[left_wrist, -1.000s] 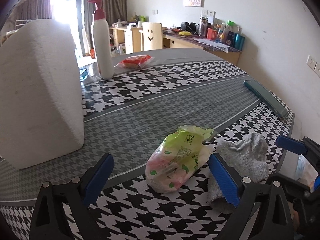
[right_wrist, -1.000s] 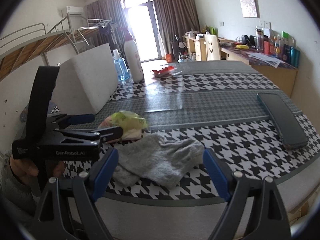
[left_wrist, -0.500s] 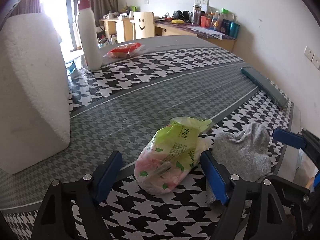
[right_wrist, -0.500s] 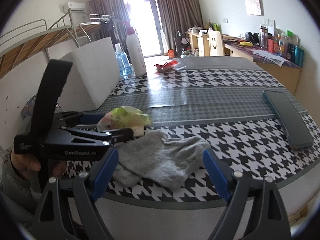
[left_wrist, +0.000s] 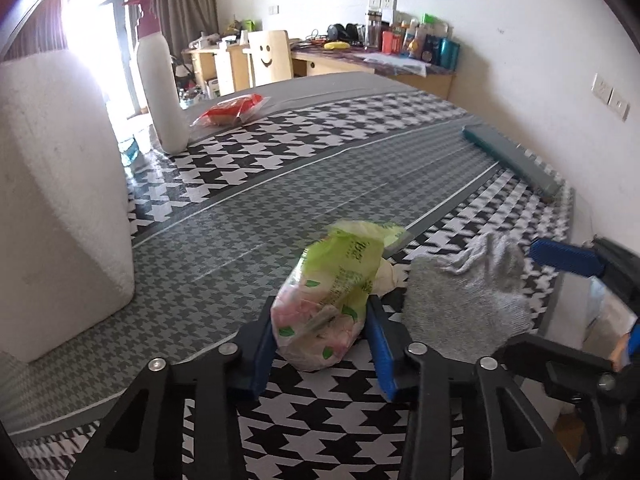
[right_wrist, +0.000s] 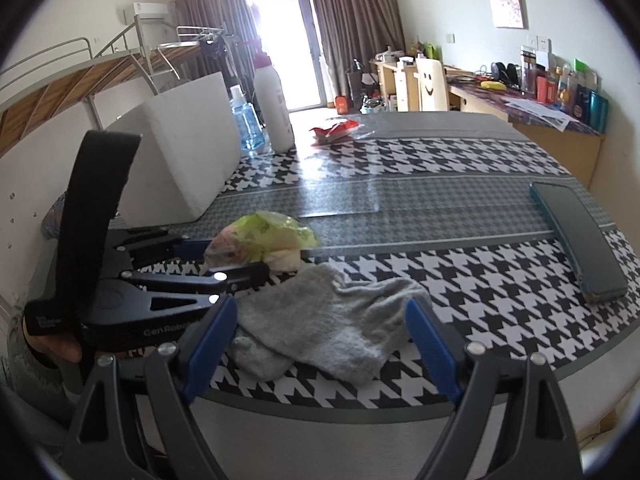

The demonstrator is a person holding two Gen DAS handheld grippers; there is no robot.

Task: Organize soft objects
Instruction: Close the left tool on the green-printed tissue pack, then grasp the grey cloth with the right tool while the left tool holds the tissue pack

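Observation:
A green and pink tissue pack (left_wrist: 332,292) lies on the houndstooth table (left_wrist: 320,168). My left gripper (left_wrist: 320,336) is shut on its near end, blue pads touching both sides; it also shows in the right wrist view (right_wrist: 224,258) with the pack (right_wrist: 260,236). A crumpled grey sock (right_wrist: 332,328) lies just right of the pack, also in the left wrist view (left_wrist: 468,296). My right gripper (right_wrist: 320,340) is open, its fingers either side of the sock's near edge, apart from it.
A big white foam block (left_wrist: 52,192) stands at the left. A white pump bottle (left_wrist: 160,88) and a red snack packet (left_wrist: 232,108) sit at the far side. A dark teal flat case (right_wrist: 580,236) lies at the right edge.
My left gripper has moved forward and closed its fingers on the tissue pack. My right gripper has edged closer to the grey sock and stays open.

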